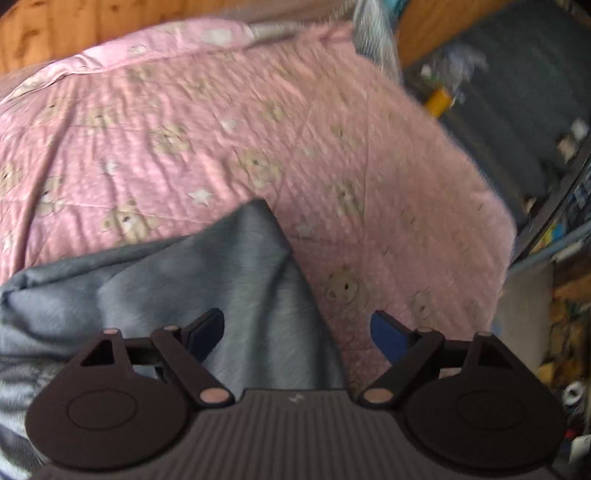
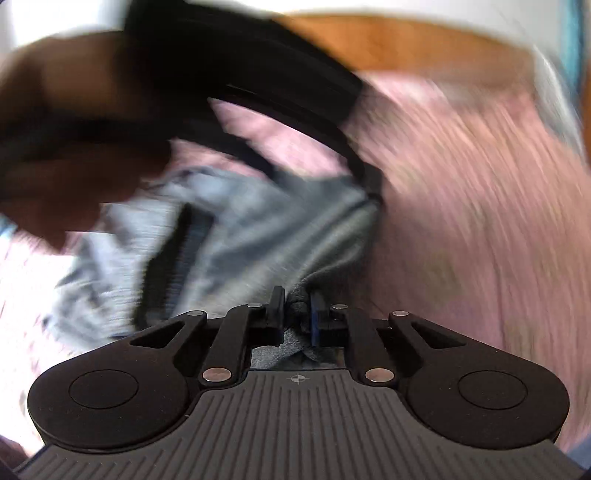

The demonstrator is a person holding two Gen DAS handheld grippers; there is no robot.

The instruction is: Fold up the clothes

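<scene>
Your left gripper (image 1: 297,334) has its jaws spread wide with nothing pressed between them. The grey garment (image 1: 192,280) lies under and ahead of the near jaw on the left side of that view; its pointed corner reaches forward of the jaws, and one straight edge runs back from that corner through the gap between the fingers. The far jaw sits over bare pink quilt (image 1: 229,122), printed with bears and stars. Ahead of the jaws the quilt is open and flat up to the wooden headboard (image 1: 92,26). To the right of the jaws the quilt edge drops off to a cluttered floor (image 1: 517,122).

Your right gripper (image 2: 297,314) has its jaws closed narrow on a bunched fold of the grey garment (image 2: 258,229), and cloth shows pinched between the pads. From the jaws the garment spreads forward and to the left. A hand (image 2: 74,129) with the other gripper crosses above it, heavily blurred. Right of the jaws lies open pink quilt (image 2: 480,203)
</scene>
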